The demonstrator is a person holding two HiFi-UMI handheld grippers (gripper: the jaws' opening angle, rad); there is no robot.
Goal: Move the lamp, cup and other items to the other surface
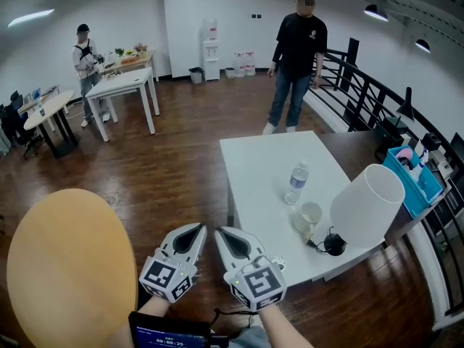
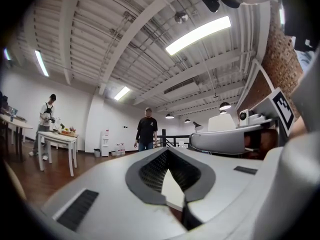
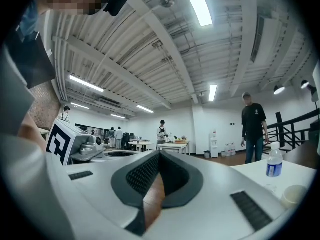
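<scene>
We see the white-shaded lamp (image 1: 366, 205) on its black base near the white table's (image 1: 261, 165) edge, a white cup (image 1: 308, 217) just beside it, and a clear water bottle (image 1: 296, 183) upright nearby.

Lit brightly and evenly from overhead by long ceiling strips (image 2: 198, 35), clipped to pure white in both gripper views. Also lit, more weakly, by small pendant lights (image 1: 375, 11) on the railing side. Logged only soft, weak shadows on the white worktop (image 1: 261, 172), plus a pale sheen off the wooden floor (image 1: 196, 114). Rated the lamp shade (image 1: 367, 206) and worktop close to overexposed, with little surface detail. Noted strong fisheye bending in all three views, worst toward the edges, and black vignetting round the corners of the gripper views. Found the near shells of the left gripper (image 2: 168, 150) and right gripper (image 3: 160, 154) soft and out of focus, the far room sharp.
</scene>
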